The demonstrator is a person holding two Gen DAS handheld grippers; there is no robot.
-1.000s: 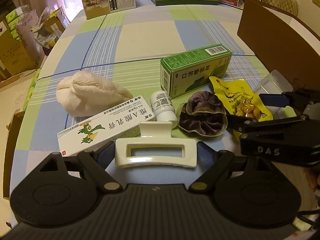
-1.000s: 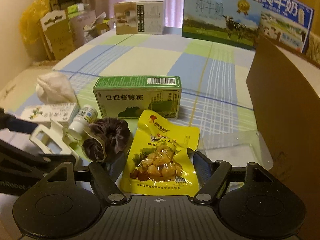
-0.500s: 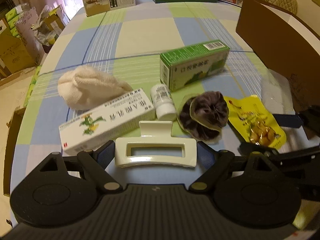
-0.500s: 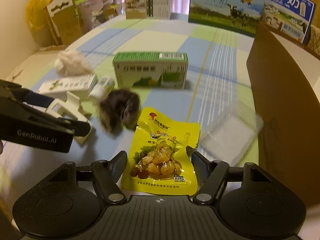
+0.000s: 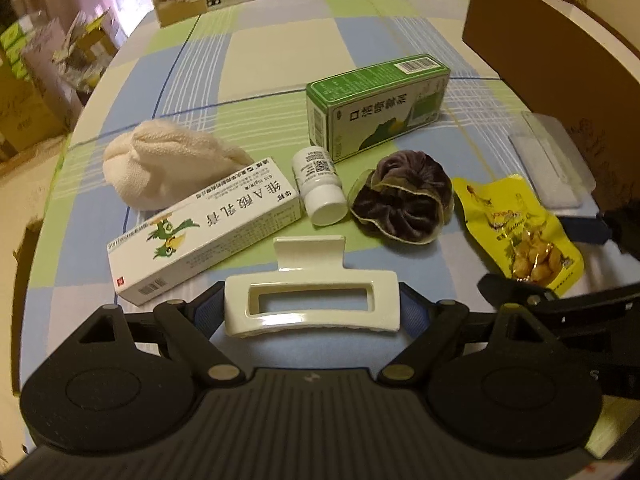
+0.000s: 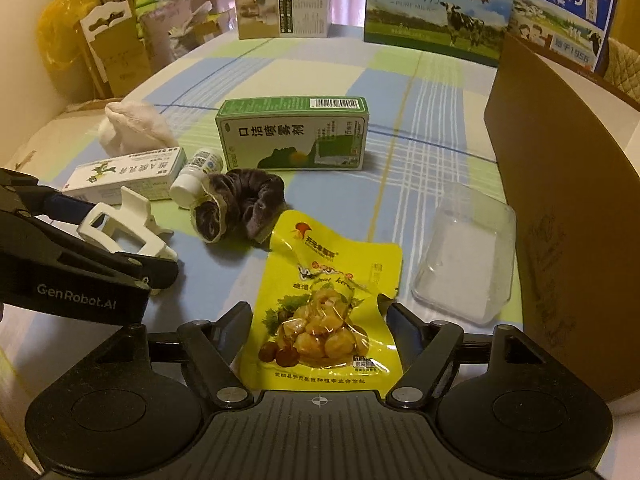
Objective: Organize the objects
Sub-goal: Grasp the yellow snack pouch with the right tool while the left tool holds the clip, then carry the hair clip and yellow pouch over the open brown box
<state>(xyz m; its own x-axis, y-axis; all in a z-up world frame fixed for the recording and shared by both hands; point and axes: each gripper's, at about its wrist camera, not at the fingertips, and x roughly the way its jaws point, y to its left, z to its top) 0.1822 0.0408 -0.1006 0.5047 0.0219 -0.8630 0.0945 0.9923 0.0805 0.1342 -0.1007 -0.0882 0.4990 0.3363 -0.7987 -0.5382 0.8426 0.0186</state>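
Cream plastic hair claw [image 5: 311, 305], stiff and light, is pinched endwise by left gripper [image 5: 311, 312]; crinkly snack pouch [image 6: 326, 312] is clamped at its sides by right gripper [image 6: 318, 324].

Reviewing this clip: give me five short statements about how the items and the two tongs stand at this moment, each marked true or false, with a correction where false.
1. The left tongs hold the cream hair claw between their fingers. True.
2. The yellow snack pouch sits between the fingers of the right tongs. True.
3. The small white bottle stands upright. False: it lies on its side beside the dark scrunchie.
4. The green box lies on top of the white tube box. False: they lie apart on the checked tablecloth.
5. The clear plastic case rests next to the brown cardboard box. True.
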